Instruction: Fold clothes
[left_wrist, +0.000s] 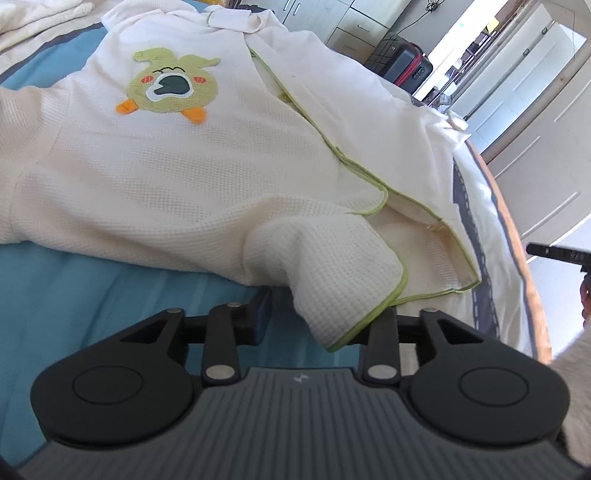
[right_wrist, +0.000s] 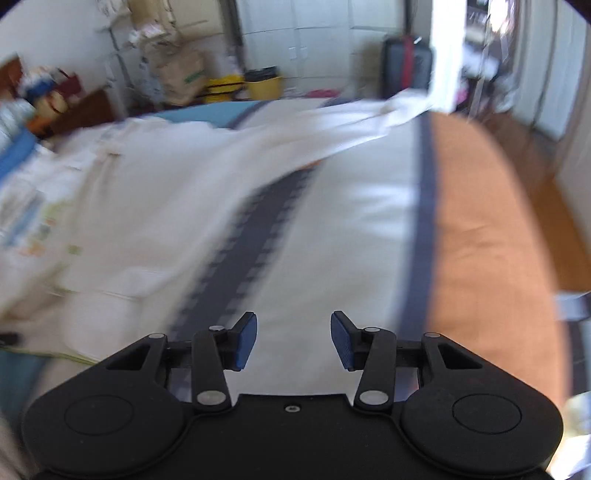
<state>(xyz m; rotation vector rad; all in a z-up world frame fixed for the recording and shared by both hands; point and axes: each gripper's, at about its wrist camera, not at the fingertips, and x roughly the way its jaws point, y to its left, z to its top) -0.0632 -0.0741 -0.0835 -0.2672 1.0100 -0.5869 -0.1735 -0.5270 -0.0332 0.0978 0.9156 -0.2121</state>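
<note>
Between my claws: the job turns on one corner of cloth, so I read everything from there.
Garment: a cream waffle-knit pyjama top with lime-green piping (left_wrist: 229, 177) lies spread on the bed with the blue sheet (left_wrist: 92, 280), its green duck patch (left_wrist: 171, 86) facing up and its collar at the far end.
Long axis: from the hem at my near edge away to the collar, tilted a little rightward in the left wrist view.
Front opening: the piped placket runs along that same axis, right of the duck.
Left claw (left_wrist: 321, 317): part open, with the folded-up hem corner (left_wrist: 332, 273) standing between the jaws. The blue left pad (left_wrist: 263, 314) shows clear of the cloth on its side; the other pad is hidden behind the corner, so I cannot tell whether the cloth is pinched or merely draped there.
Right claw (right_wrist: 293, 339): about half open and empty, both blue pads bare, over the white bedding with the dark grey band (right_wrist: 266, 229).
Bearing from right claw: the top lies up and to the left of it, blurred in that view; an orange strip borders the bedding on the right.
Nearer hand: the left, already at the hem; the right is well apart from any cloth.
My judgement: the right must travel leftward to the opposite hem corner before a fold along the long axis can begin.
</note>
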